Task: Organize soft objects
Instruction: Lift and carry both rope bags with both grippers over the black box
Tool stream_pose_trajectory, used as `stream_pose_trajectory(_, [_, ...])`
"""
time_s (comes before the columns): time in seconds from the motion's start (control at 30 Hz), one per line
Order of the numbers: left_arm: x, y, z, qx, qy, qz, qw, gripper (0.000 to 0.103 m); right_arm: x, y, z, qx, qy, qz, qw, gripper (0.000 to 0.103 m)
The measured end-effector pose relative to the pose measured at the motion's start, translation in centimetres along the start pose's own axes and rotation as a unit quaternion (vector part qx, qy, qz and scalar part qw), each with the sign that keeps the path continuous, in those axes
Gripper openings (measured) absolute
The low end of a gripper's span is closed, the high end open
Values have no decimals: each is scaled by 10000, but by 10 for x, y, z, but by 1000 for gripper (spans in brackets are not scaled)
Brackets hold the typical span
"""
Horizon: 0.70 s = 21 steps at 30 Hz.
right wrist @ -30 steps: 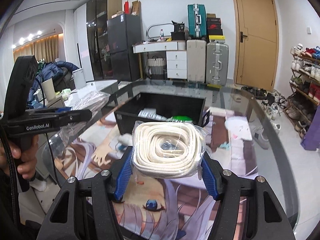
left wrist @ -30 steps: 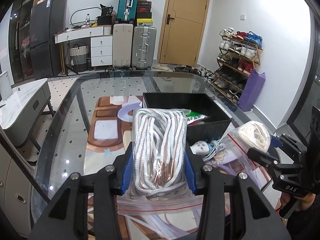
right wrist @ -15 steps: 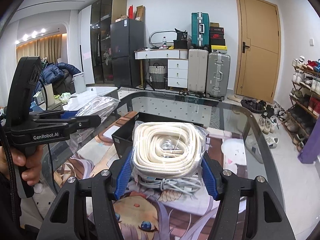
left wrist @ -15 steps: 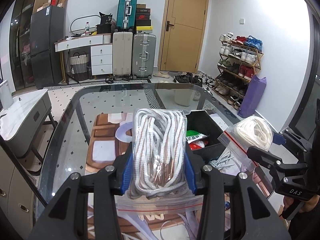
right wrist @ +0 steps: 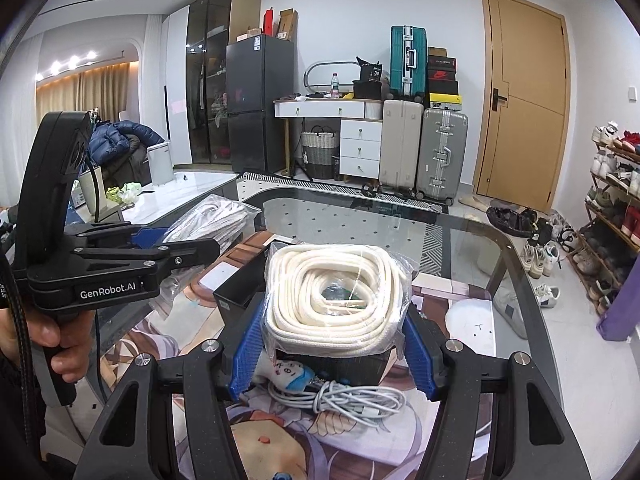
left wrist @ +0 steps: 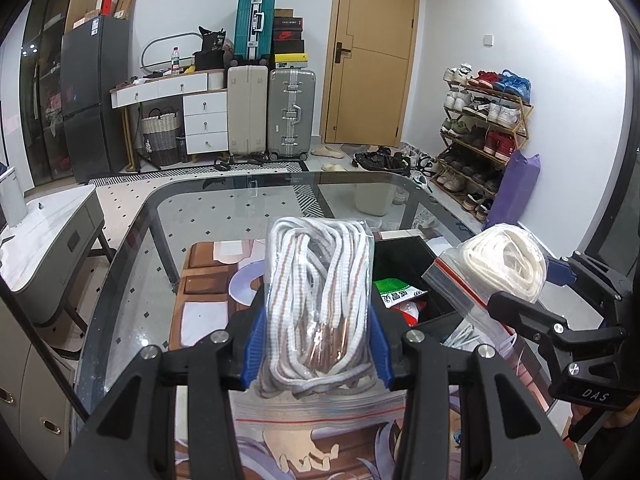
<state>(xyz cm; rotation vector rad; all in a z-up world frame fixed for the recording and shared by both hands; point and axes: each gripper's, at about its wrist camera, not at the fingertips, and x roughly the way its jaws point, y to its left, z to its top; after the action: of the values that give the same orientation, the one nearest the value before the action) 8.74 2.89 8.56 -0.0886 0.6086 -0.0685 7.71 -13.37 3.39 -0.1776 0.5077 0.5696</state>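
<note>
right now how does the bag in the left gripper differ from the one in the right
The left gripper holds a bag of striped laces: thin, white with brown stripes, looped lengthwise. The right gripper holds a bag of cream rope: thicker, plain, wound in a flat coil. Both are clear plastic bags, clamped between blue pads.

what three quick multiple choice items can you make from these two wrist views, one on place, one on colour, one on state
1. Where is the black bin relative to the left gripper?
A. ahead and to its right
B. on the floor
C. behind the suitcases

2. What colour are the stripes on the laces in the bag of striped laces?
A. green
B. brown
C. blue

3. What is the right gripper doing?
A. open and empty
B. shut on the bag of white rope
C. shut on a cable

Answers:
1. A, the bin sits on the glass table right of the held bag.
2. B, brownish bands run along the white laces.
3. B, its blue pads press both sides of the bag.
</note>
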Motion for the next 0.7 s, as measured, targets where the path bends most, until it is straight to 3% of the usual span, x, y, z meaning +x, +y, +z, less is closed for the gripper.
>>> stream_pose_trajectory(0.7, [45, -4, 9, 70, 207, 38, 9998, 43, 27, -16, 7, 71, 209, -121, 9997, 63])
